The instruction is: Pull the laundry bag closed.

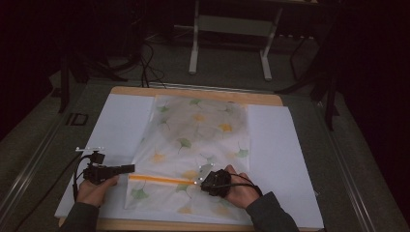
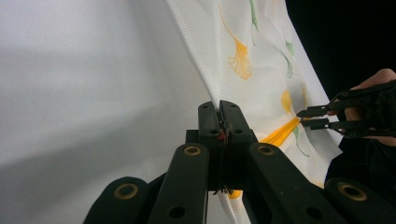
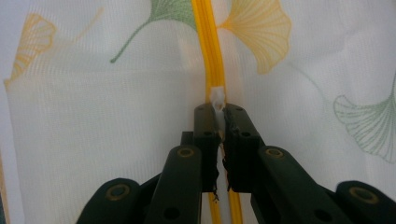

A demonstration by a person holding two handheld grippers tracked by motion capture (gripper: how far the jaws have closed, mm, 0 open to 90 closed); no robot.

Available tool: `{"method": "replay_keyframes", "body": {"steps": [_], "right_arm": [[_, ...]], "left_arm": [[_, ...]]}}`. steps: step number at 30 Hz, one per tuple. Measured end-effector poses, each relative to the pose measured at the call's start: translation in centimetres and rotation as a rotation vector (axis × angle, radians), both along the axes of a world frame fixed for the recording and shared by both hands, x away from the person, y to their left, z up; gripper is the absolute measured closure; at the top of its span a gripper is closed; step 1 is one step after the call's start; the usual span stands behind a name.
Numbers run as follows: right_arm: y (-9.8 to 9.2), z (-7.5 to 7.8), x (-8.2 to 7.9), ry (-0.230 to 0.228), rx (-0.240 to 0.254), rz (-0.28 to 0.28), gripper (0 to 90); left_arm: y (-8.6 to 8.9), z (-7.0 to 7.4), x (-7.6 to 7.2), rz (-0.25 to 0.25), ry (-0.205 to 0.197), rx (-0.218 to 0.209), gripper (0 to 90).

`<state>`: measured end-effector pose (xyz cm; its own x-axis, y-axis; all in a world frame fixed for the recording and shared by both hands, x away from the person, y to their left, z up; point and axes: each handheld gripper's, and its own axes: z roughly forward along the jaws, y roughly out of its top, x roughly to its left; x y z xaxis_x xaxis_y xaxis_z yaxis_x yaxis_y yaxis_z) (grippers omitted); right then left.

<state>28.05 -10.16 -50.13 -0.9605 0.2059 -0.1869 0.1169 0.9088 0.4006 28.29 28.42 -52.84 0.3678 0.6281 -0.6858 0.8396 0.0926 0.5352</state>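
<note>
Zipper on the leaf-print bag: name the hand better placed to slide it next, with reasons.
Right. The right tool is shut on the white zipper pull on the orange zipper. The left tool pinches the bag at its edge by the zipper's end, so it likely anchors.

Left gripper (image 2: 220,108) pinching mesh bag (image 2: 243,60) edge (orange zipper (image 2: 280,133) beside), right gripper (image 2: 302,118) beyond.

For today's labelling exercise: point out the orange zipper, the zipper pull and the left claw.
orange zipper (image 3: 207,44): right gripper view, on its closed teeth.
zipper pull (image 3: 217,99): right gripper view, white tab between the jaws.
left claw (image 2: 220,108): left gripper view, jaw tips.
</note>
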Motion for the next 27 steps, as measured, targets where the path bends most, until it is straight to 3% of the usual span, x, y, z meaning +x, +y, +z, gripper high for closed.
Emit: {"method": "replay_keyframes", "body": {"steps": [27], "right_arm": [[-1.9,0.7,-0.3,-0.006,-0.028,-0.020,84.7]], "left_arm": [[0.1,0.0,0.0,0.001,-0.002,0.000,89.4]]}}
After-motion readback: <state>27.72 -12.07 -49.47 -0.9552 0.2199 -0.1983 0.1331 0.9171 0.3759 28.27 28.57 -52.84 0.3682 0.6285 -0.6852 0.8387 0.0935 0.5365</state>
